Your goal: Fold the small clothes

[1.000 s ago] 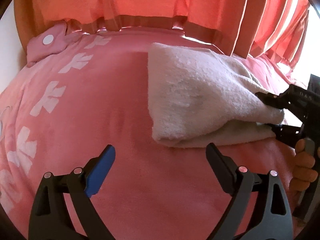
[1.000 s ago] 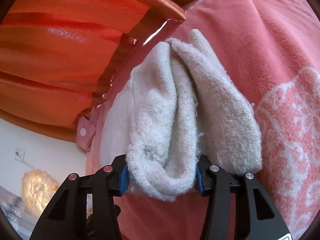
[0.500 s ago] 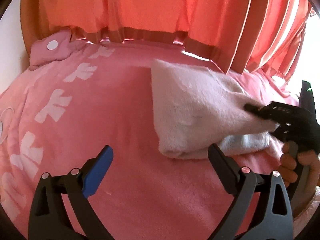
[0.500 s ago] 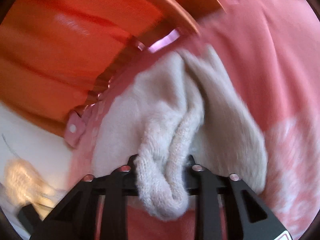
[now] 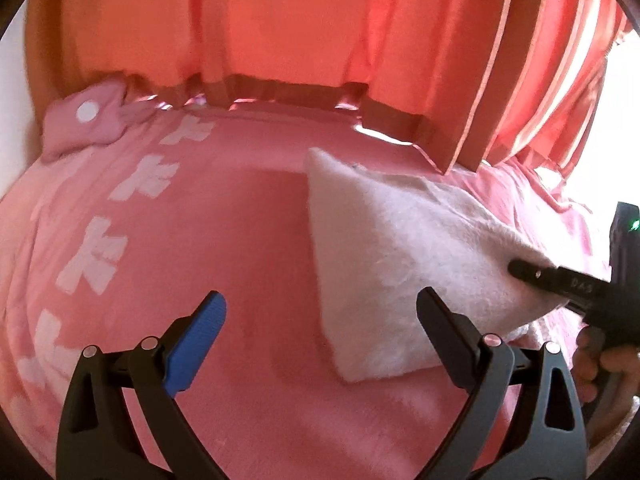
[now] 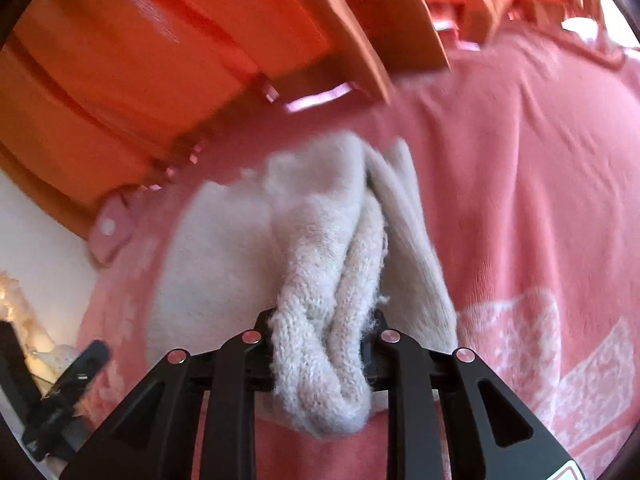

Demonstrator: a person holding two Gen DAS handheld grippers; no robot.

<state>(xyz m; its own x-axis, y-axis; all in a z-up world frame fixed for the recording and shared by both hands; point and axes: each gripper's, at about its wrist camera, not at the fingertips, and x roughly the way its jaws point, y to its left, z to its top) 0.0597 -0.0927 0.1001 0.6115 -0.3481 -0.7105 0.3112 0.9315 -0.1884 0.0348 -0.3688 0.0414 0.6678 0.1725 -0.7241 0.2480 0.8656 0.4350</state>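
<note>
A folded white knitted garment (image 5: 404, 248) lies on the pink blanket (image 5: 240, 240), right of centre in the left wrist view. My left gripper (image 5: 320, 316) is open and empty, low over the blanket just left of the garment's near corner. My right gripper (image 6: 320, 344) is shut on the garment's bunched near edge (image 6: 320, 320), and lifts that edge off the blanket. It also shows in the left wrist view (image 5: 576, 284) at the garment's right end.
Orange-red curtains (image 5: 320, 32) hang along the far edge of the blanket. A pink pillow (image 5: 84, 120) with white dots lies at the far left. White bow prints (image 5: 100, 248) run down the blanket's left side.
My right gripper has closed tighter on the garment's edge and pulled it up and toward itself, bunching the folds. My left gripper has stayed open and drifted back a little.
</note>
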